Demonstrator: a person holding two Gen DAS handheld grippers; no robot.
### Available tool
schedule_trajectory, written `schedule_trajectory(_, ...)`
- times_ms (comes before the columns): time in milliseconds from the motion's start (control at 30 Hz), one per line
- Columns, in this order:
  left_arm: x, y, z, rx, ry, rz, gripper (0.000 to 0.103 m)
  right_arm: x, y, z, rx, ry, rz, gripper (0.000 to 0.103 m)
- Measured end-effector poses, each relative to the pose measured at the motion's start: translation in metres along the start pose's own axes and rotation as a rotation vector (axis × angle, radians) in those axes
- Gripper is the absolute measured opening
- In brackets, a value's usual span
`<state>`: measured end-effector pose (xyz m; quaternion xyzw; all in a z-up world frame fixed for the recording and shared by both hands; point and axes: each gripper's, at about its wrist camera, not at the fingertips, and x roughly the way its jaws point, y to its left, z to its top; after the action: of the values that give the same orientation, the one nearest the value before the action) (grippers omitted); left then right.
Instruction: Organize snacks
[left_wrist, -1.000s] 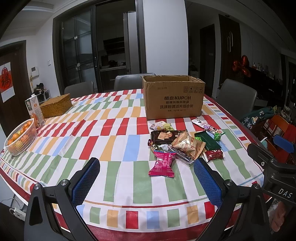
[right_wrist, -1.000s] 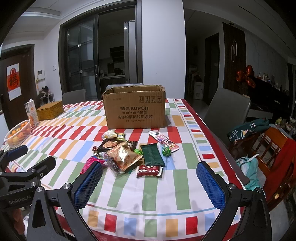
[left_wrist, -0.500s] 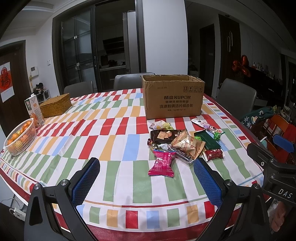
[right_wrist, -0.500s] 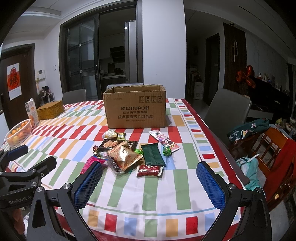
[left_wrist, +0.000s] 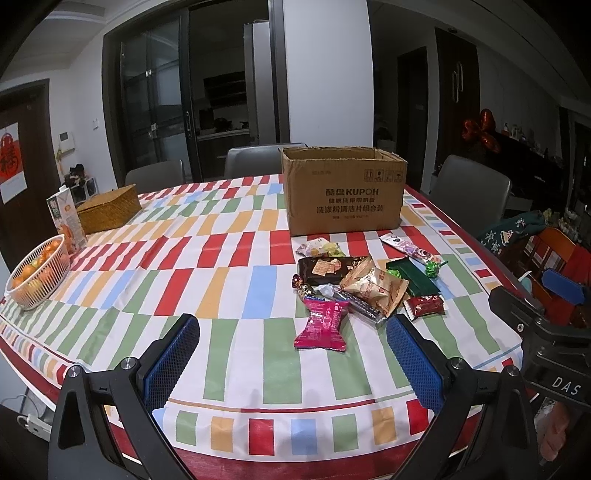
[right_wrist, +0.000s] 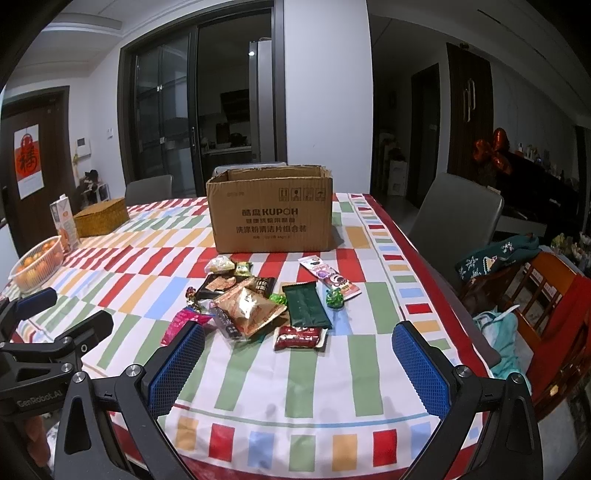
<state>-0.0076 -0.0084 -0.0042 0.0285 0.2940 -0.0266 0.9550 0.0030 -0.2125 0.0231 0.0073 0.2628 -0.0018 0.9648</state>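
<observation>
An open cardboard box (left_wrist: 343, 195) stands on the striped table; it also shows in the right wrist view (right_wrist: 271, 214). A pile of snack packets lies in front of it: a pink packet (left_wrist: 322, 325), a tan bag (left_wrist: 375, 286), a dark green packet (right_wrist: 306, 305), a red packet (right_wrist: 300, 336) and a long white packet (right_wrist: 328, 277). My left gripper (left_wrist: 293, 360) is open and empty, above the table's near edge, close to the pink packet. My right gripper (right_wrist: 299, 365) is open and empty, in front of the red packet.
A white basket of oranges (left_wrist: 37, 275), a juice carton (left_wrist: 66, 221) and a wicker box (left_wrist: 109, 212) stand at the table's left side. Grey chairs (left_wrist: 471, 192) stand around the table. A wooden chair with clothes (right_wrist: 532, 295) is at the right.
Both grippers have edged slightly forward toward the snacks. Nothing on the table has moved.
</observation>
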Motion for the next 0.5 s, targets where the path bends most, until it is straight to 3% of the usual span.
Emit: schedule_trajectory(500, 0.034, -0.002, -0.006, 0.026, 0.054, -0.020, 0.101, 0.036, 0.003, -0.016, 0.008, 0.088, 0.034, 0.102)
